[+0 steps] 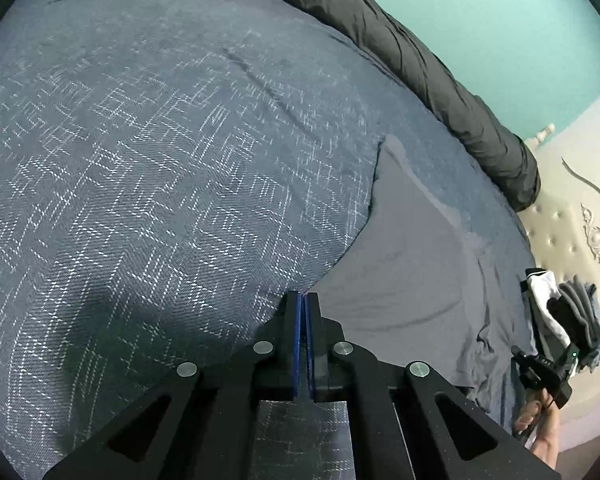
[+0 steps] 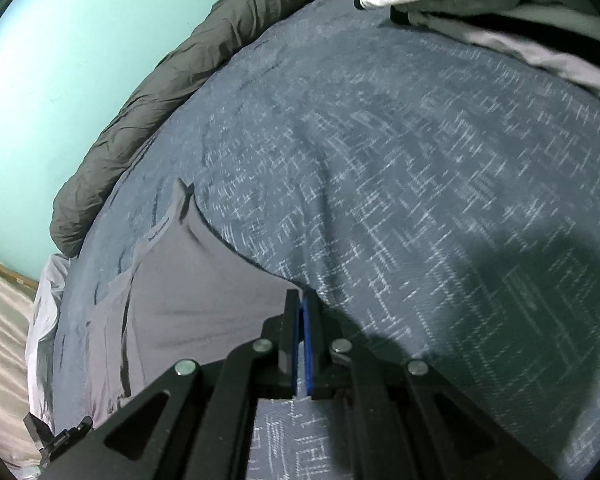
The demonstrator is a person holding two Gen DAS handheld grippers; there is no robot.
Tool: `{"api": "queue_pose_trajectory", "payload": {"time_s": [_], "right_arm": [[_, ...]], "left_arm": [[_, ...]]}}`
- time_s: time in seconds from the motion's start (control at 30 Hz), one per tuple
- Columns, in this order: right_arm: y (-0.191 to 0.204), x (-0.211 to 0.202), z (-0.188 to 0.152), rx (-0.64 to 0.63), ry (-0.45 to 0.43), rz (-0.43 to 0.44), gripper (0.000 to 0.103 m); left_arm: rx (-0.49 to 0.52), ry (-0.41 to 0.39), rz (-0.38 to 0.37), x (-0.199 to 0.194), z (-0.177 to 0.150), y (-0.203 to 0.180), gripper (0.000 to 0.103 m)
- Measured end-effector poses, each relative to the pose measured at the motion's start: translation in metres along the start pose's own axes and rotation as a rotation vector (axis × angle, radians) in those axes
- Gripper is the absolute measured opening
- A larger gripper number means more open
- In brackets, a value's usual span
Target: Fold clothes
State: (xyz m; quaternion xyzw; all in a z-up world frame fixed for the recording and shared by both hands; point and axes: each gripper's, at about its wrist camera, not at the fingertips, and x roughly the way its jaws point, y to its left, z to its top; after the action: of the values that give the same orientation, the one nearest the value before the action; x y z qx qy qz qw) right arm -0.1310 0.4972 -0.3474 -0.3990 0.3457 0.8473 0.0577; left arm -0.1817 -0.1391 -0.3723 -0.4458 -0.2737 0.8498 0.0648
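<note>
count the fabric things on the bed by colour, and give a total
plain grey garment lying flat: 1
dark charcoal rolled quilt along the wall: 1
blue-grey patterned woven bedcover: 1
pile of white and grey clothes by the headboard: 1 pile, pieces too bunched to count
total: 4

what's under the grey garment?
The grey garment lies on the blue patterned bedspread, which shows all around it. The left gripper and right gripper are shut at its edge. Anything beneath the cloth itself is covered.

Bedroom: bed (image 1: 140, 140), tufted headboard (image 1: 560, 240), rolled duvet (image 1: 420, 52).
</note>
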Motion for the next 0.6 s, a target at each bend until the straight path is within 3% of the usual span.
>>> {"api": "queue_pose_trajectory", "payload": {"time_s": [0.23, 0.33, 0.37, 0.4, 0.5, 0.6], "right_arm": [[0.005, 0.004, -0.001, -0.015, 0.020, 0.000, 0.003], [0.009, 0.002, 0.000, -0.024, 0.024, -0.016, 0.011], [0.011, -0.001, 0.000, -0.031, 0.015, -0.030, 0.021], [0.013, -0.006, 0.002, -0.040, -0.003, -0.051, 0.033], [0.018, -0.023, 0.003, -0.056, -0.064, -0.085, 0.038], [0.033, -0.037, -0.005, -0.087, -0.085, -0.040, 0.038]], "left_arm": [[0.055, 0.000, 0.048, 0.000, -0.001, -0.012, 0.003], [0.074, -0.001, 0.066, -0.002, -0.001, -0.017, 0.005], [0.079, -0.001, 0.073, -0.003, -0.001, -0.019, 0.005], [0.082, -0.011, 0.089, -0.007, -0.001, -0.020, 0.010], [0.091, -0.058, 0.152, -0.022, -0.001, -0.024, 0.042], [0.098, -0.107, 0.193, -0.038, -0.005, -0.035, 0.044]]}}
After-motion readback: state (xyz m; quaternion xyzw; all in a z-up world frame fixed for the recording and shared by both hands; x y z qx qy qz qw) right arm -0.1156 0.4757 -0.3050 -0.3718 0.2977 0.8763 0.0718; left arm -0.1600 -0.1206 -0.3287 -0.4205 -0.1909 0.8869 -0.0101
